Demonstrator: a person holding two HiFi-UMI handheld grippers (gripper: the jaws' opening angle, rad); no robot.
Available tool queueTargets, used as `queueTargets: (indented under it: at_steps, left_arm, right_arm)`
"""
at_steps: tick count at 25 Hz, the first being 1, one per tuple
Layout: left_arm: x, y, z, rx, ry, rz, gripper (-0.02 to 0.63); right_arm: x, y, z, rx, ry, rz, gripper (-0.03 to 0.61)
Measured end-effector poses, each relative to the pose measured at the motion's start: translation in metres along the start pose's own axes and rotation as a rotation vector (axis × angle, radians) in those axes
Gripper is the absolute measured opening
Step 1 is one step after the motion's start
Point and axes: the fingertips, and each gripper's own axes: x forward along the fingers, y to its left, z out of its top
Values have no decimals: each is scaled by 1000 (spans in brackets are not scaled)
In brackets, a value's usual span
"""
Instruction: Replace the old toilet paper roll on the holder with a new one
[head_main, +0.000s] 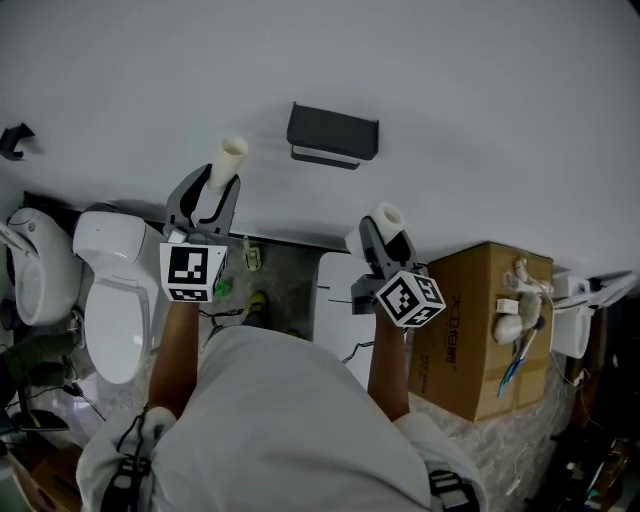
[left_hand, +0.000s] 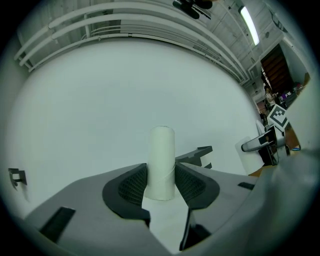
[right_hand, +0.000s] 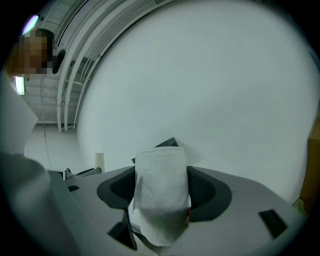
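Note:
A dark paper holder (head_main: 333, 135) is fixed to the white wall, with no roll on it. My left gripper (head_main: 205, 197) is below and left of it, shut on a bare white cardboard tube (head_main: 229, 160) that stands up out of the jaws. In the left gripper view the tube (left_hand: 161, 160) is pinched between both pads, with the holder (left_hand: 198, 154) behind it to the right. My right gripper (head_main: 386, 243) is below and right of the holder, shut on a full white paper roll (head_main: 388, 217). That roll (right_hand: 161, 195) fills the jaws in the right gripper view, and the holder (right_hand: 168, 143) peeks out behind it.
A white toilet (head_main: 115, 290) stands at the left, with another white fixture (head_main: 35, 265) beside it. A cardboard box (head_main: 480, 330) at the right carries a brush and other small items (head_main: 520, 320). A small dark hook (head_main: 15, 140) is on the wall far left.

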Motion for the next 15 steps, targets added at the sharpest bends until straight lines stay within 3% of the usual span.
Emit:
queueTargets:
  at_steps: [5,7,10,12,15]
  left_arm:
    - [2,6,-8,-1,13,-5,195]
    - [2,8,-10,10,15,-8,195]
    - [2,12,-14,23,25,-4,195]
    - [1,18,-17,25,32,4,195]
    - [-1,27,-24,27,50,21,195]
  right_arm:
    - [7,-10,10,175,-77,2,302]
    - [4,-25,22,339,-179,-34,302]
    - [-3,-54,35,700,-386,-37,302]
    - [-1,-69,40,814,-459,-28,301]
    - [7,-82,37,907,-509,-49,299]
